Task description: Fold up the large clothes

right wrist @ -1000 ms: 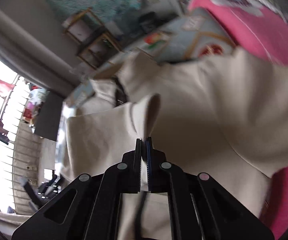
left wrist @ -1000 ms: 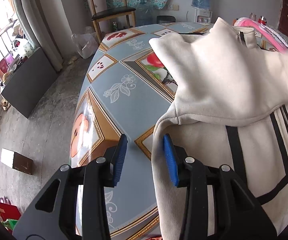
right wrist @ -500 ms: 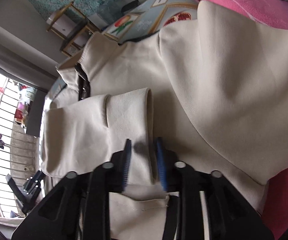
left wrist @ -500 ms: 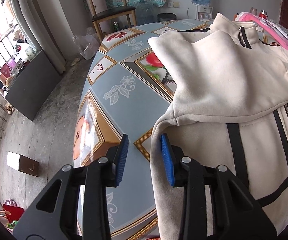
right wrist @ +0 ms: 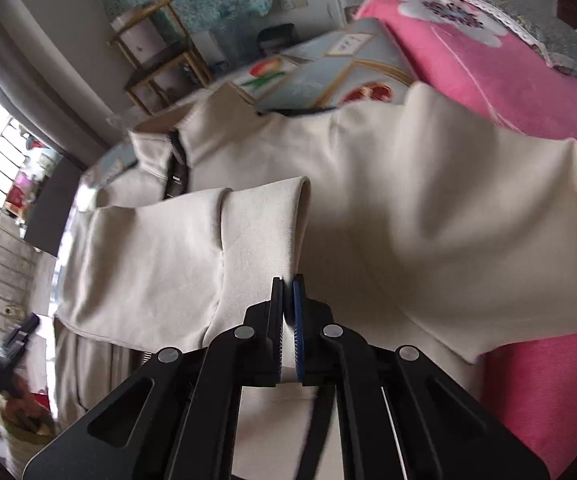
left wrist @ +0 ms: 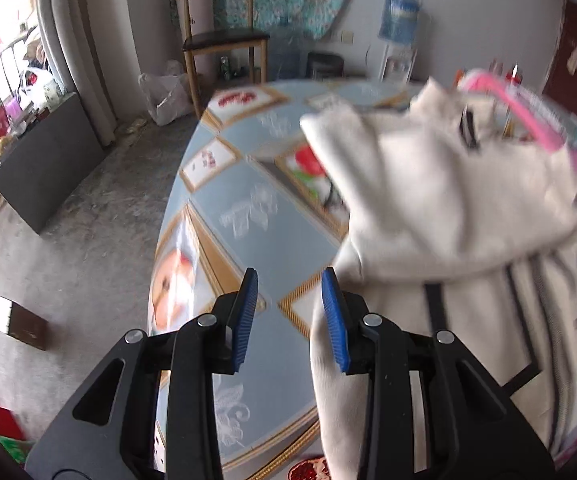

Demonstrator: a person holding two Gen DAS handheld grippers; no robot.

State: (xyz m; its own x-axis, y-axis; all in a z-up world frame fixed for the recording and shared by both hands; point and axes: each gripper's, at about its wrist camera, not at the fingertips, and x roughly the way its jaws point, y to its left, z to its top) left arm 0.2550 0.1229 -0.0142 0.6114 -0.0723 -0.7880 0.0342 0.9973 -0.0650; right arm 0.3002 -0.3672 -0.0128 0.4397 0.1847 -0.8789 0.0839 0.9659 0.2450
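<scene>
Right tongs (right wrist: 287, 280), seen from the right wrist: the two blue pads are pressed together on the edge of a cream sleeve cuff (right wrist: 264, 224), with a thin fold of the fabric pinched between them. The black arms of the tool slope steeply down toward the cloth. The sleeve lies folded across the body of the cream jacket (right wrist: 428, 216), which is spread flat on the desk (right wrist: 320, 80). The jacket's collar and dark zipper (right wrist: 176, 172) lie toward the upper left of this view. A pink blanket (right wrist: 488, 76) with a flower motif lies beside and partly under the jacket, on the right.

Left tongs (left wrist: 288, 312), seen from the left wrist: the blue pads stand apart with nothing between them. They hang tilted downward above the bare patterned desk surface (left wrist: 264, 216), and the right pad sits just beside the jacket's left edge (left wrist: 328, 380); whether it touches the cloth cannot be told. Black stripes (left wrist: 432, 308) run along the jacket's front. The far part of the jacket is blurred.

Beyond the desk: a wooden chair (left wrist: 224, 36), a water dispenser (left wrist: 398, 40), a dark cabinet (left wrist: 48, 160) on the concrete floor (left wrist: 88, 240), and a small brown box (left wrist: 12, 320).
</scene>
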